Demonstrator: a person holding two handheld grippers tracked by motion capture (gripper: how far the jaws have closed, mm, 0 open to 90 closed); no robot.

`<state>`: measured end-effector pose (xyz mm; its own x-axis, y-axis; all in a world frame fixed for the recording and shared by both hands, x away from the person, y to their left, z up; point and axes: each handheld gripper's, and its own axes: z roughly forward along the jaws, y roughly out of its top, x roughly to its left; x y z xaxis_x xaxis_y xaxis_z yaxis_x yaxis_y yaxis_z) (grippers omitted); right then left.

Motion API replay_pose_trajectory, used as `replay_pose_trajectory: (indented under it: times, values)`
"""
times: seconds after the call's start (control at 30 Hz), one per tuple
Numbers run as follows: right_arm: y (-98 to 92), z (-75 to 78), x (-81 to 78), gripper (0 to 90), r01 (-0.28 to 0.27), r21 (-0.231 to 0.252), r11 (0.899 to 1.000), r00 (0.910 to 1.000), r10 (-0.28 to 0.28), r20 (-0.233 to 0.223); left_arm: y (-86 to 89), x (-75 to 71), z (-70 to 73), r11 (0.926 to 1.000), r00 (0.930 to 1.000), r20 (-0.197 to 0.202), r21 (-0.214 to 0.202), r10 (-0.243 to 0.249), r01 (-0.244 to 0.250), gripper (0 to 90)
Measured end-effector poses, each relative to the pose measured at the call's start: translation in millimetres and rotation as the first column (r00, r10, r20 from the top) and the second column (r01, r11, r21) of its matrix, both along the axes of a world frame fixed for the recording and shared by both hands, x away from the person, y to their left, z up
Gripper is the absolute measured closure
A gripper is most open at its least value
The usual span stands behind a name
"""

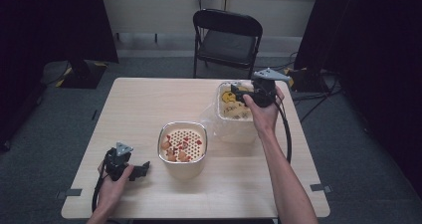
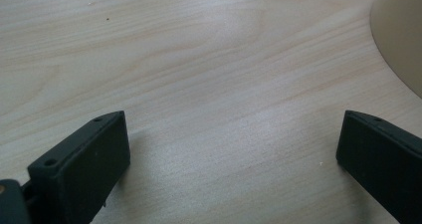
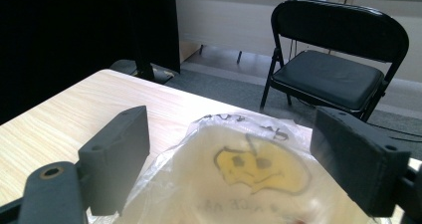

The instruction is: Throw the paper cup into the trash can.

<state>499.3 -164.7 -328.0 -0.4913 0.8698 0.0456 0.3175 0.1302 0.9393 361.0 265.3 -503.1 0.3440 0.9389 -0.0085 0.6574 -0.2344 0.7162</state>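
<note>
Lower left, the left gripper [image 1: 141,170] rests wide open on the pale wooden table [image 1: 139,109]. Upper right, the right gripper [image 1: 238,92] hangs wide open above the crinkled clear plastic bag with a yellow face [image 1: 230,104]; I think thin film may slip.

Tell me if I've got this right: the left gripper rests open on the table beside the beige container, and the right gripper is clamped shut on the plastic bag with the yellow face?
Not quite. The right gripper is open, not clamped: the right gripper view shows its jaws spread wide over the plastic bag, gripping nothing. The rest holds: the left gripper rests open on the table beside the beige container.
</note>
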Motion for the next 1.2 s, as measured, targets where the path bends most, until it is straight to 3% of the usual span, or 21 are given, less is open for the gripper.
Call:
replay_pose_trajectory:
  times: [0.37,0.5,0.6,0.67,0.7,0.83,0.93,1.1,1.2]
  values:
    - [0.6,2.6,-10.7,14.8,-0.024,-0.007,1.0,0.9997,0.024,-0.004,0.1,0.1,0.0,1.0,1.0,0.0,0.0,-0.001,0.001,0.0]
    - [0.2,1.7,-26.6,15.7,-0.043,-0.02,0.999,0.9991,0.043,-0.001,0.2,0.0,0.1,1.0,1.0,-0.001,0.002,-0.002,0.002,0.0]
    - [-1.5,1.8,-33.7,15.9,-0.055,-0.003,0.998,0.9985,0.055,-0.005,0.2,0.0,0.1,1.0,1.0,-0.001,0.002,-0.003,0.003,0.0]
    - [-1.5,1.0,-39.2,16.7,-0.051,-0.02,0.999,0.9981,0.05,-0.036,0.1,0.1,0.0,1.0,1.0,0.001,0.0,-0.001,0.001,0.0]
    - [-1.9,-1.2,-46.0,16.3,-0.074,-0.014,0.997,0.9965,0.074,-0.04,0.1,0.0,-0.1,1.0,1.0,0.0,0.0,-0.001,0.001,0.0]
    - [-2.7,-3.1,-57.3,16.4,-0.089,-0.002,0.996,0.9957,0.089,-0.029,0.3,0.0,0.1,1.0,1.0,-0.001,0.002,-0.003,0.003,0.0]
    - [-1.5,-6.7,-68.3,16.3,-0.102,-0.023,0.995,0.994,0.101,-0.042,0.1,0.1,0.0,1.0,1.0,0.0,0.0,-0.001,0.001,0.0]
    - [-3.0,-13.6,-86.8,16.4,-0.122,-0.016,0.992,0.9916,0.122,-0.043,0.3,0.0,0.1,1.0,1.0,-0.001,0.002,-0.003,0.003,0.0]
    - [-0.9,-21.2,-100.4,16.3,-0.142,-0.042,0.989,0.9884,0.139,-0.061,0.1,0.1,0.0,1.0,1.0,0.0,0.0,-0.001,0.001,0.0]
